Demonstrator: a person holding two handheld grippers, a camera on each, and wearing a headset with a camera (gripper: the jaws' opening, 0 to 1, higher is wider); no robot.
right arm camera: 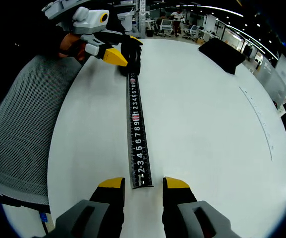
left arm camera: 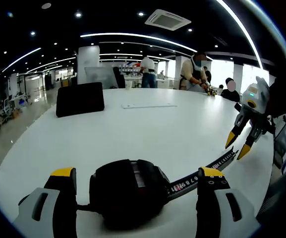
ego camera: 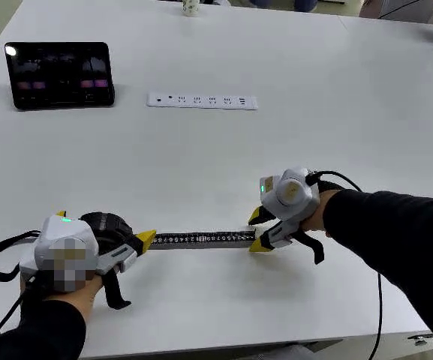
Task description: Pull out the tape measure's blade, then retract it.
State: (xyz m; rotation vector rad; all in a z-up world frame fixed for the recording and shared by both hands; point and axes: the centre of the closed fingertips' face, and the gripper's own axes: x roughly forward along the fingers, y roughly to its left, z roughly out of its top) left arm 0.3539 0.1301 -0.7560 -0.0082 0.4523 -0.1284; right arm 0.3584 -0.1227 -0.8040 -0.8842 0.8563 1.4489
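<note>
Yellow-tipped fingers (ego camera: pixel 145 240) of the left gripper (ego camera: pixel 103 226) stand on both sides of the black round tape measure case (ego camera: pixel 112 222) in the head view, near the front edge of the white counter (ego camera: pixel 291 120). From the case a dark metal blade with white numbers (ego camera: pixel 201 239) lies flat on the counter and runs across to the right gripper (ego camera: pixel 257 231), whose two fingers stand one on each side of the blade's end. A black tablet (ego camera: pixel 58 75) and a long white power strip (ego camera: pixel 201 100) lie far back, well apart from the work. In the left gripper view the case sits between the fingers, and a bit of white counter shows on each side of it, so these fingers look loose, not squeezing; I think they fence the case in so it cannot slide. In the right gripper view the blade runs straight away to the case, and its end lies in the gap between the fingers with counter showing on both sides, so these fingers are spread and grasp nothing. The pulling-out part looks done, I think. With the end free, the blade can run back into the case, and that is the part left to do.
</note>
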